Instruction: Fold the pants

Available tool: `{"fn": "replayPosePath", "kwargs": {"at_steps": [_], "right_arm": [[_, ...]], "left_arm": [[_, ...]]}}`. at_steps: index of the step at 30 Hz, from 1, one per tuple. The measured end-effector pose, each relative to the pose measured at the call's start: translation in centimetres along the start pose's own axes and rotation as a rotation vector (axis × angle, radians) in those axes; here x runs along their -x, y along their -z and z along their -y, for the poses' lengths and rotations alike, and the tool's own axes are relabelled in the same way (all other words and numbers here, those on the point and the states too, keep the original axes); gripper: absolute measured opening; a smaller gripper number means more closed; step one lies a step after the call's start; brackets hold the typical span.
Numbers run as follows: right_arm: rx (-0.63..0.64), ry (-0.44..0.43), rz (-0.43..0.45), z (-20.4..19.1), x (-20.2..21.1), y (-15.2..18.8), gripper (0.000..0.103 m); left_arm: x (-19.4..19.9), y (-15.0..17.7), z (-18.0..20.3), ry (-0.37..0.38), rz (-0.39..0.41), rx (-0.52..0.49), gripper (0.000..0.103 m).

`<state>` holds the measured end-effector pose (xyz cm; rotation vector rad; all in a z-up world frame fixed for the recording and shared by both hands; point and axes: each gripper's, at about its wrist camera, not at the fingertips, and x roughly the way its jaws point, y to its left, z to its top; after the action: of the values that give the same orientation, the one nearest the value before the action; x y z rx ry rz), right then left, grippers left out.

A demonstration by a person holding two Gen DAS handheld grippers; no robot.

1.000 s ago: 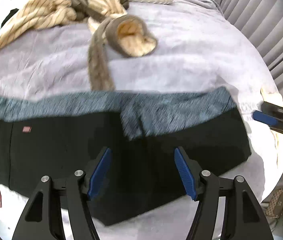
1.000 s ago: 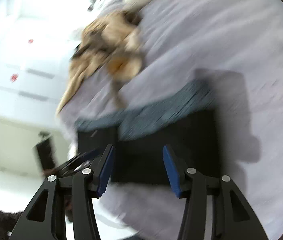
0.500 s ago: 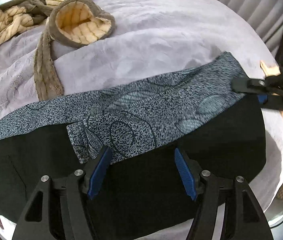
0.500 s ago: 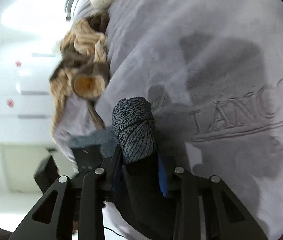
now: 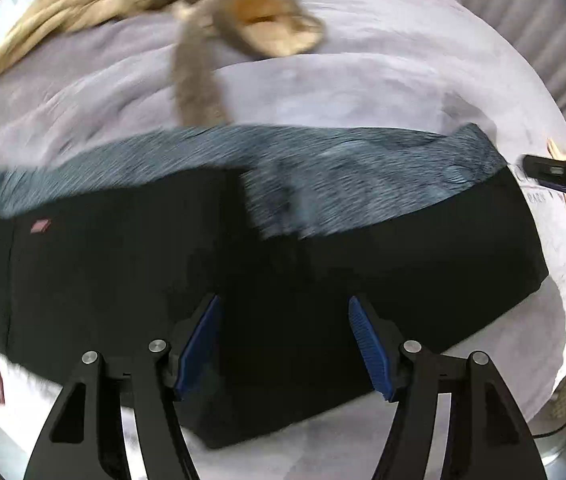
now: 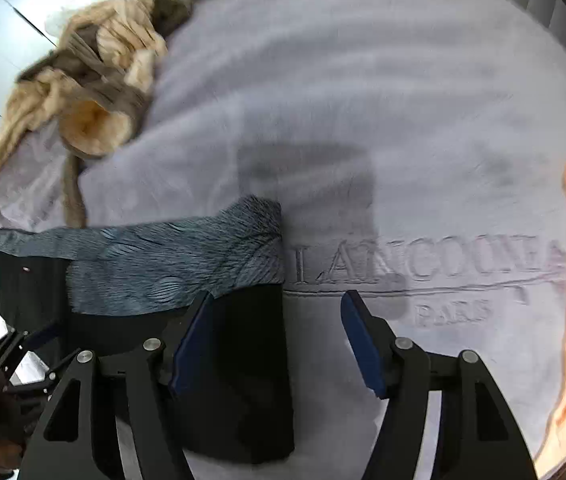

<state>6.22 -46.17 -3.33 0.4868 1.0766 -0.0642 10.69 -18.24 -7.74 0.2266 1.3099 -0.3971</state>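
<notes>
Pants (image 5: 243, 280): lie folded flat on the bed cover (image 5: 363, 92); further folds left.
Right gripper (image 6: 277, 332): your jaws just opened, nothing clamped.
Left gripper (image 5: 283, 340): wide, empty.

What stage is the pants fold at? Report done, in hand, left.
Done: the pants lie on the bed as a wide band, grey patterned waistband showing on top.
In hand: nothing; both hand-held grippers, left and right, hover open, the right's jaws just opened.
Left: probably folding it shorter.

Lilac bedspread (image 6: 383, 80) embossed with lettering; grey ribbed wall (image 5: 543, 20) behind bed
</notes>
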Motion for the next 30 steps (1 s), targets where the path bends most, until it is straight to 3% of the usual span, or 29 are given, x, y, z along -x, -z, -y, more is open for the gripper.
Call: {"fn": "replayPosePath", "kwargs": {"at_steps": [4,11,17,21,22,23,24,27,30], "right_arm": [[0.045,-0.079,0.016,-3.9,1.5,2.0,0.070],[0.151,-0.166,-0.103,-11.7,-1.4,5.9,0.070],[0.490,-0.064,-0.052,-17.3,-1.1,10.2,0.070],[0.658,0.010,-0.047,-20.1,-3.0,10.9,0.069],[0.662,0.000,-0.060,-20.3,-3.4,10.7,0.050],[0.645,-0.040,-0.094,-20.4,-3.8,10.5,0.009],[0.623,-0.046,-0.118,-20.4,-4.1,10.5,0.001],[0.646,-0.104,-0.180,-21.4,-4.8,11.8,0.001],[0.729,-0.092,-0.193,-22.9,-4.4,13.8,0.001]], "left_arm": [[0.8,2.0,-2.4,-0.073,-0.029,0.030,0.067],[2.3,5.8,-6.0,-0.099,-0.058,0.111,0.067],[3.1,8.6,-8.3,-0.081,-0.063,0.151,0.067],[2.9,8.7,-9.2,-0.078,-0.068,0.178,0.067],[3.1,8.8,-9.5,-0.077,-0.065,0.185,0.067],[3.3,8.9,-9.7,-0.075,-0.060,0.191,0.067],[3.6,9.1,-10.0,-0.075,-0.055,0.196,0.067],[3.6,9.7,-10.9,-0.075,-0.064,0.210,0.067],[3.7,9.7,-11.5,-0.070,-0.078,0.223,0.067]]}}
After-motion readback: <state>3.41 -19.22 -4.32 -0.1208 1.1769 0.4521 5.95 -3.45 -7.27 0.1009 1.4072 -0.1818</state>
